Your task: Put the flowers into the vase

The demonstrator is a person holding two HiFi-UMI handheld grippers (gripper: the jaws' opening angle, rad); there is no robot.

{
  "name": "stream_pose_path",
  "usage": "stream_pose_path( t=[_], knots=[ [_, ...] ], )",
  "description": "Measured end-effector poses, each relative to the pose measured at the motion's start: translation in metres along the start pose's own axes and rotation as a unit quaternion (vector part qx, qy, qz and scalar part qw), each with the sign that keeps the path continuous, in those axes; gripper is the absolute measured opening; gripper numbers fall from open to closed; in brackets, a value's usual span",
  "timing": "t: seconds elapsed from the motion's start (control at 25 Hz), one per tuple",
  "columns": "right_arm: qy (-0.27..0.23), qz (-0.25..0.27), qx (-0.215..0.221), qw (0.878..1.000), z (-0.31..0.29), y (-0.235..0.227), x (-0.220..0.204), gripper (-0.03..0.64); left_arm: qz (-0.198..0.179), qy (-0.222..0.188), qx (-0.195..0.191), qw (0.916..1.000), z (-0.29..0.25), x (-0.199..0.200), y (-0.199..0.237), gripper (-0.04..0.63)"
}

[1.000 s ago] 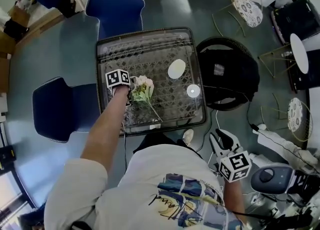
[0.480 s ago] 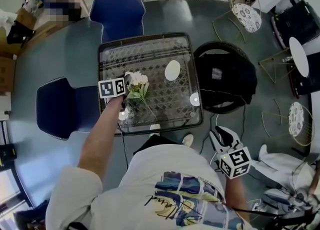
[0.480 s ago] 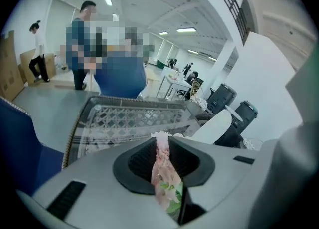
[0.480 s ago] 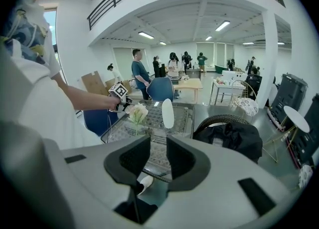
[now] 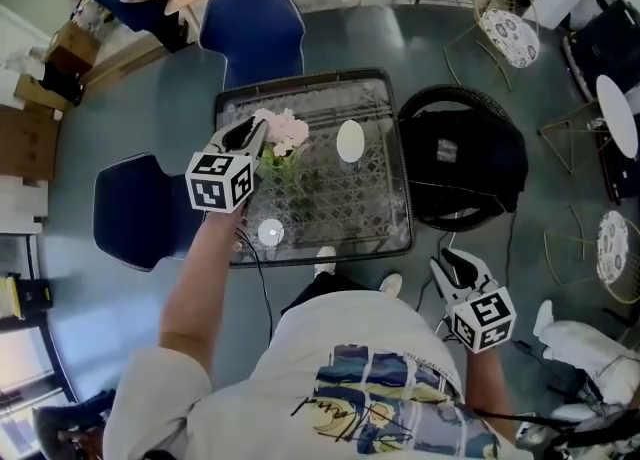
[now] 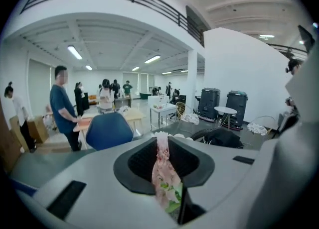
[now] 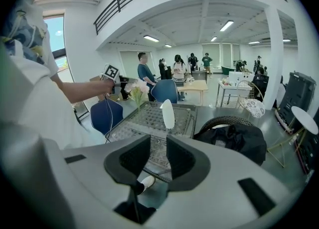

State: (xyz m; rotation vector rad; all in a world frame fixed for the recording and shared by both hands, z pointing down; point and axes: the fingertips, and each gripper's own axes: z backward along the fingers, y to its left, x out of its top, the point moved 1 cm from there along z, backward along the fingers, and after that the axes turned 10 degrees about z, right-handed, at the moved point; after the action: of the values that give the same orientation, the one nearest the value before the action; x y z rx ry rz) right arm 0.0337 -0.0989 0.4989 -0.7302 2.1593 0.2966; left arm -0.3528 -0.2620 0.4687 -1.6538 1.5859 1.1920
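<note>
Left fingers (image 6: 142, 161) are pinching the flowers (image 6: 162, 173). The jaws have just been closing, with pink petals and green leaves squeezed in the slot between the pads. The blooms stick out past the tips, so the bunch rides on the left gripper (image 5: 250, 136), clear above the table (image 5: 405, 188). My read is this is a carry grip.

Right fingers (image 7: 130, 161) are spread with nothing between them. The right gripper (image 5: 452, 268) hangs low beside the person's body, well apart from the table, probably parked out of the way.

The table lies below and ahead of the left fingertips. The vase (image 5: 350, 141) stands upright on it, right of those fingertips, near the blooms but not touching them.

I can't make out the stem end. It likely needs to point down over the vase mouth before release.

A small round item (image 5: 270, 233) sits on the table behind the left fingers, near the forearm and off the path to the vase.
</note>
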Motion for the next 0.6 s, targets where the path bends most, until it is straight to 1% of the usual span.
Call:
stream_pose_path(
  t=[0.12,0.28,0.4,0.48,0.6],
  knots=[
    [-0.003,-0.001,0.005,1.0,0.005,-0.01,-0.006,0.092,-0.045,-0.035,-0.009,0.9983,0.007,0.042,-0.03,0.077],
    [-0.01,-0.004,0.003,1.0,0.015,-0.024,-0.015,0.092,-0.078,-0.07,-0.026,0.9941,0.009,0.084,-0.069,0.077],
    [-0.012,-0.007,0.001,1.0,0.027,-0.038,-0.018,0.092,-0.103,-0.088,-0.034,0.9902,0.007,0.112,-0.099,0.077],
    [-0.014,-0.011,-0.003,1.0,0.032,-0.045,-0.02,0.092,-0.123,-0.097,-0.04,0.9869,0.004,0.126,-0.116,0.077],
    [-0.016,-0.016,-0.012,1.0,0.035,-0.048,-0.028,0.092,-0.142,-0.111,-0.05,0.9823,-0.001,0.136,-0.133,0.077]
  ],
)
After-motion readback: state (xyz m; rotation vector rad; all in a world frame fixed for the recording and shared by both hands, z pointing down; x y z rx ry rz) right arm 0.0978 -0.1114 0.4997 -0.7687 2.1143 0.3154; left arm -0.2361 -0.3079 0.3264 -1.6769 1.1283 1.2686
